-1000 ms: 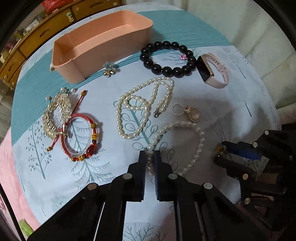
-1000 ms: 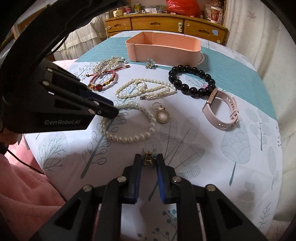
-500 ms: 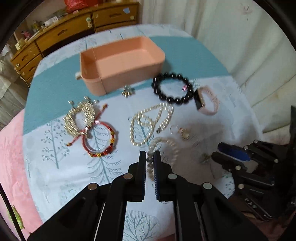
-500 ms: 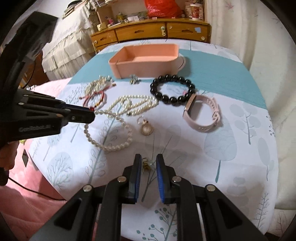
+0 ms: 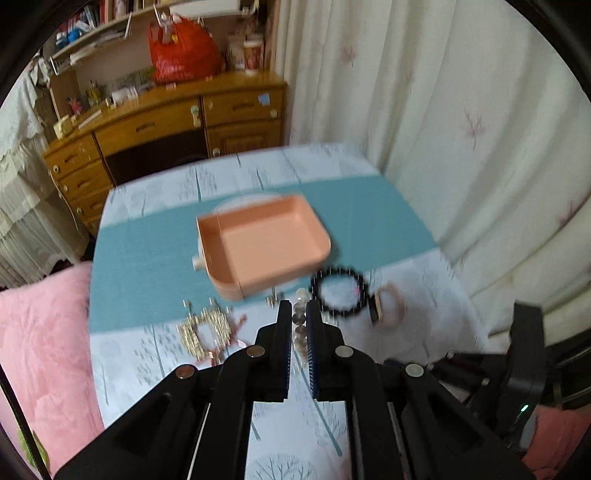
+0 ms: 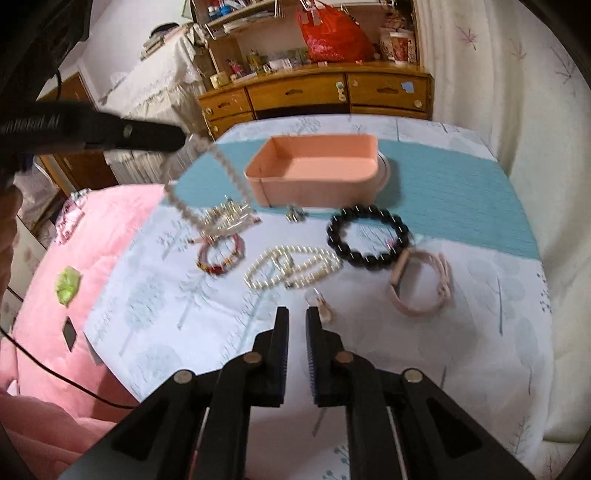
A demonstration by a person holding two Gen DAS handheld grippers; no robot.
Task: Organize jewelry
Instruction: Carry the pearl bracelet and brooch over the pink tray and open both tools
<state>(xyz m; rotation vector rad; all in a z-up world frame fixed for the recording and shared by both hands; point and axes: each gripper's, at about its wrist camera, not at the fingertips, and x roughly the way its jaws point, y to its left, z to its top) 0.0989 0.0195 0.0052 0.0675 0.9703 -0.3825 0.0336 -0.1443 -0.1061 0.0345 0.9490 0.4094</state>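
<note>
A wooden dresser [image 6: 317, 92] with brass-knobbed drawers stands against the far wall, its top crowded with small jars and trinkets. A red plastic bag [image 6: 332, 37] sits on it, just beside a printed paper cup [image 6: 400, 46] to the right. Shelves of books [image 5: 96, 26] run above. Cream curtains [image 5: 461, 129] with a faint leaf motif hang along the right side. A pink quilt [image 6: 55, 295] spreads at near left, with a green scrap [image 6: 67, 282] lying on it and a black cable [image 6: 74, 387] trailing across it. A lace-edged white cover [image 6: 147, 85] drapes furniture at far left.
</note>
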